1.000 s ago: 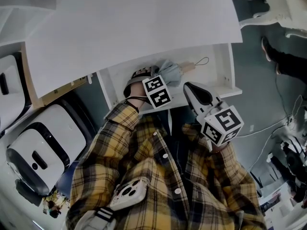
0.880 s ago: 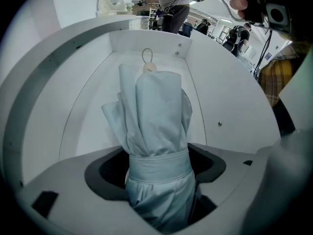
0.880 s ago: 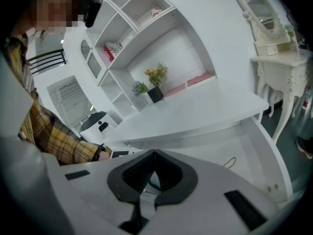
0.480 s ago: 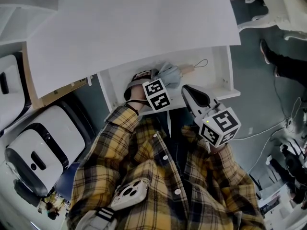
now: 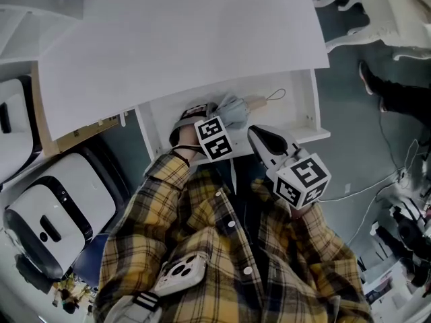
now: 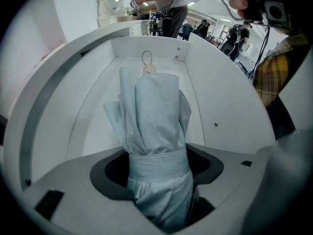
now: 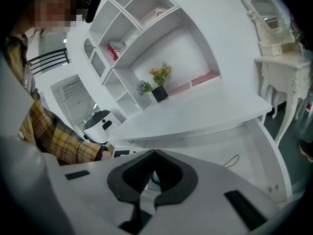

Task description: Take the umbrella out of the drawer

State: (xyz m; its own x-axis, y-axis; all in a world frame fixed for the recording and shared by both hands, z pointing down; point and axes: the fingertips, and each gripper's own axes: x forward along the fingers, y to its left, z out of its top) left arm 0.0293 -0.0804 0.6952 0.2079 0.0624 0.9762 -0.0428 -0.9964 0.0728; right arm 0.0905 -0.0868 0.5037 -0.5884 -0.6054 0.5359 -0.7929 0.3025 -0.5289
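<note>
A pale blue folded umbrella [image 6: 156,116] lies lengthwise in the open white drawer [image 6: 93,106], its handle and cord loop [image 6: 146,60] at the far end. My left gripper [image 6: 159,168] points steeply down into the drawer, and its jaws close on the umbrella's strapped middle. In the head view the left gripper [image 5: 217,121] sits over the umbrella [image 5: 234,108] inside the drawer [image 5: 300,116]. My right gripper [image 5: 256,133] hovers just in front of the drawer's front edge. In its own view the right gripper [image 7: 154,153] is shut on nothing.
The white desk top [image 5: 182,46] overhangs the back of the drawer. A white round-bodied machine [image 5: 50,210] stands at the left on the floor. Cables [image 5: 377,187] trail at the right. Shelves with a flower pot [image 7: 159,84] rise behind the desk.
The head view has drifted a little, so everything sits slightly higher and further left. Both grippers keep their places relative to the drawer and the umbrella.
</note>
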